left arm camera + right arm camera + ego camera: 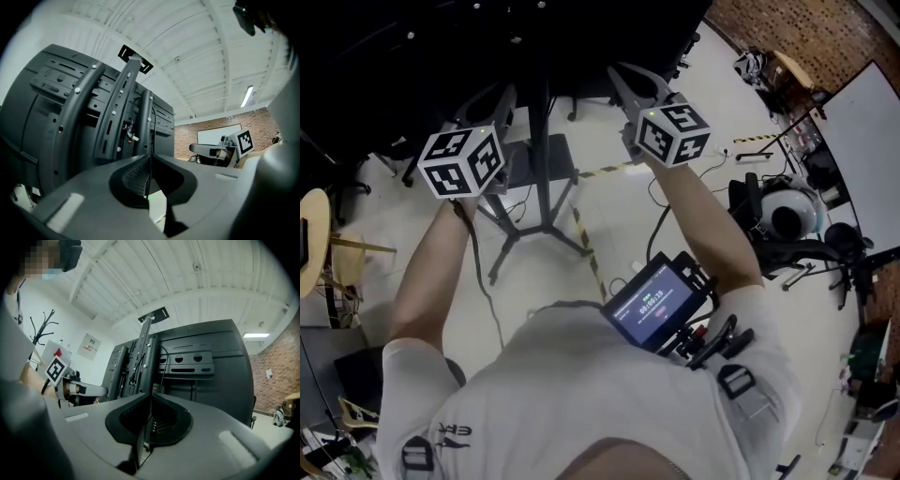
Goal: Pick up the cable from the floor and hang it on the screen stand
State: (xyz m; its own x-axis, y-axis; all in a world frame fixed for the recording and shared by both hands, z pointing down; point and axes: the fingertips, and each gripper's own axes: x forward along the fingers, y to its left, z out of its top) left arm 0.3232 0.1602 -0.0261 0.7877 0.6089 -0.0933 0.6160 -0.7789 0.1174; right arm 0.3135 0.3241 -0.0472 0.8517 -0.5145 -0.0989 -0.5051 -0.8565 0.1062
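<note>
The black screen stand's post rises from its splayed legs on the pale floor. Both grippers are raised at the back of the screen. The left gripper is left of the post, and the right gripper is to its right. The thin dark cable hangs from the left gripper down toward the floor. In the left gripper view, the left gripper is shut on the cable, which runs up beside the post. The right gripper looks shut on the cable, which rises toward the post.
Yellow-black tape crosses the floor under the stand. A dark chair carrying a white helmet stands to the right, near a whiteboard. A round wooden stool is at the left. A small monitor sits on the person's chest.
</note>
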